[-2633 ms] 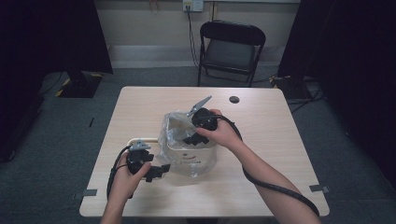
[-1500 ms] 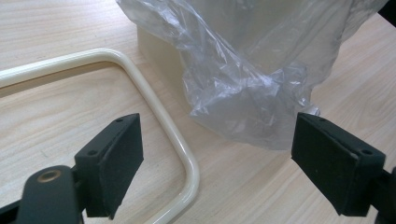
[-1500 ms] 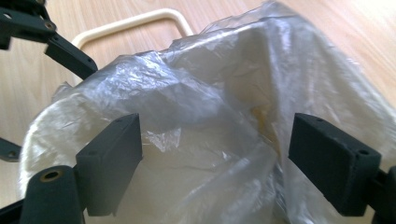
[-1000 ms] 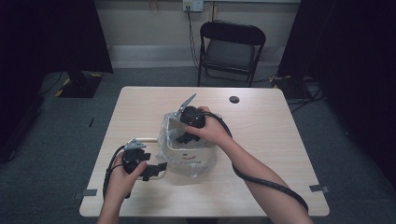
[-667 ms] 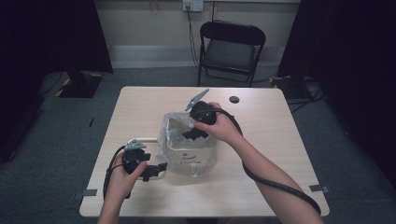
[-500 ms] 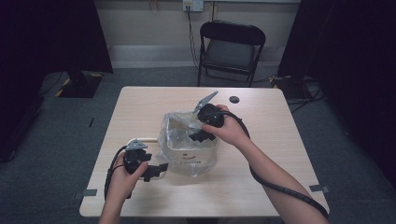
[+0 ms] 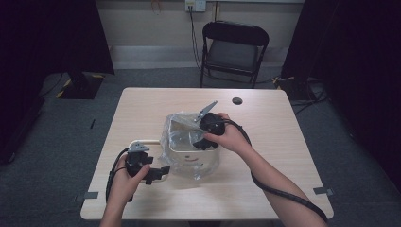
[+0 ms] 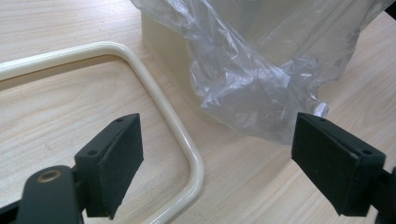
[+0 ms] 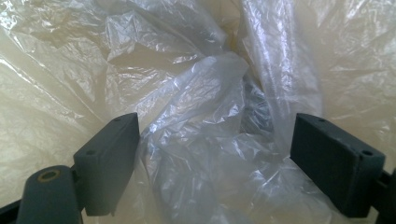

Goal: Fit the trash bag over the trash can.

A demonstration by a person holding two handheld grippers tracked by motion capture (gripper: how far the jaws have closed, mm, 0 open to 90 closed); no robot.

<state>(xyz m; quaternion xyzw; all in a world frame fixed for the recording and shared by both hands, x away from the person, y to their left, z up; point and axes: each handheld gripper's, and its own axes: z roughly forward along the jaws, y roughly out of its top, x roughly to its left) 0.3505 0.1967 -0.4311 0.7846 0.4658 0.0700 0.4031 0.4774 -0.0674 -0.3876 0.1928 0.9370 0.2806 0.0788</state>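
Small cream bin [image 7: 191, 158] stood mid-tabletop [image 7: 265, 179], with a clear plastic bag [image 7: 182, 137] draped in and over it as a liner. The work in hand looked like fitting that liner. Bag mouth was loosely spread around the bin rim, and excess film hung down the near-left side, bunched against the wall in the left gripper view [image 8: 252, 93].

Right claw [image 7: 201, 142] was dipped into the bin opening from above, hand over the far-right rim. In the right gripper view its jaws were spread wide with crumpled film [image 9: 205, 140] between them, nothing pinched. Probably placed there to push or grab the loose plastic down into the bin so the liner seats against the inner walls.

Left claw [image 7: 158, 174] sat low on the tabletop just beside the bin's near-left corner, jaws spread and empty, aimed at the hanging bag fold. Likely parked ready to steady the bin or tuck that fold.

A cream rectangular ring frame [image 8: 154, 107] lay flat on the tabletop just left of the bin, apart from it, partly under the left hand in the high view [image 7: 142, 142]. Likely the clamp ring for the rim, set aside until the bag is seated. Not yet fitted.

Small dark disc [image 7: 237, 100] lay at the far tabletop edge, well apart and not involved.
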